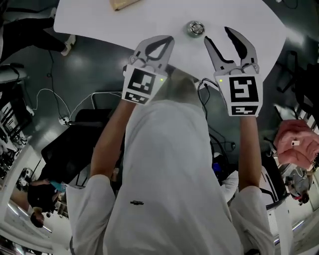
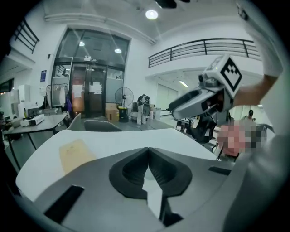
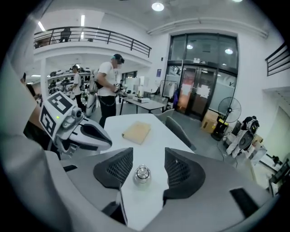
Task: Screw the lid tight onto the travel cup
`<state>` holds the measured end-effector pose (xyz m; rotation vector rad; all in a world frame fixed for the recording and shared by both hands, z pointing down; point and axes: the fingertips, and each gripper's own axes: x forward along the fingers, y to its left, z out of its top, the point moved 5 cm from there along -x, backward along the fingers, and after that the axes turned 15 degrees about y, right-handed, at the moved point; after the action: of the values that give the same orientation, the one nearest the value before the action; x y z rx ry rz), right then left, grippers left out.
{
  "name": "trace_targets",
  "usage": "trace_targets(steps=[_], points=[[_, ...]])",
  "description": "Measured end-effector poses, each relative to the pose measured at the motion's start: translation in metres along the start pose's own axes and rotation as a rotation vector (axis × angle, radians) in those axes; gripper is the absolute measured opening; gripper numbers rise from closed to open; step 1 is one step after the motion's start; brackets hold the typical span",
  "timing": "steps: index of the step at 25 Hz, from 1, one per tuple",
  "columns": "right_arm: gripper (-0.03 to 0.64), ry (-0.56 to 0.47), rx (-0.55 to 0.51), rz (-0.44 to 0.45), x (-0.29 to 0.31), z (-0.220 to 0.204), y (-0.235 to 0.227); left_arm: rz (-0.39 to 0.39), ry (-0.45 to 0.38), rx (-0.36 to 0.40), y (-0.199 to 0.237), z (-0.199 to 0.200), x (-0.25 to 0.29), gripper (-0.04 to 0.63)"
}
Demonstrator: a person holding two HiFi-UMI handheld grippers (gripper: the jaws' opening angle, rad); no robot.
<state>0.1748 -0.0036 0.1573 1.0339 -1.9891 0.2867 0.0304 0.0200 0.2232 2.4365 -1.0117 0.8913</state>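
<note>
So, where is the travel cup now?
In the head view the travel cup stands on the white table, just beyond and between the left gripper and the right gripper.

Travel cup is standing on the table, upper centre of the head view. Flat pad is lying at top edge, left of it. Left gripper and right gripper are hovering lower left and lower right, apart from it.

From above and level, all 3 views share table.
</note>
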Motion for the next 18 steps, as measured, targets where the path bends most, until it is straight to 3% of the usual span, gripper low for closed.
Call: trace_targets(steps=[10, 13, 18], points=[[0.142, -0.174, 0.103, -0.123, -0.085, 0.004, 0.011, 0.084, -0.090, -0.197, 0.000, 0.024, -0.106, 0.005], [0.115, -0.213, 0.135, -0.151, -0.100, -0.001, 0.019, 0.055, -0.142, -0.176, -0.015, 0.036, -0.131, 0.005], [0.100, -0.309, 0.190, -0.117, -0.104, 0.003, 0.024, 0.092, -0.254, -0.184, -0.010, 0.065, -0.139, 0.005]])
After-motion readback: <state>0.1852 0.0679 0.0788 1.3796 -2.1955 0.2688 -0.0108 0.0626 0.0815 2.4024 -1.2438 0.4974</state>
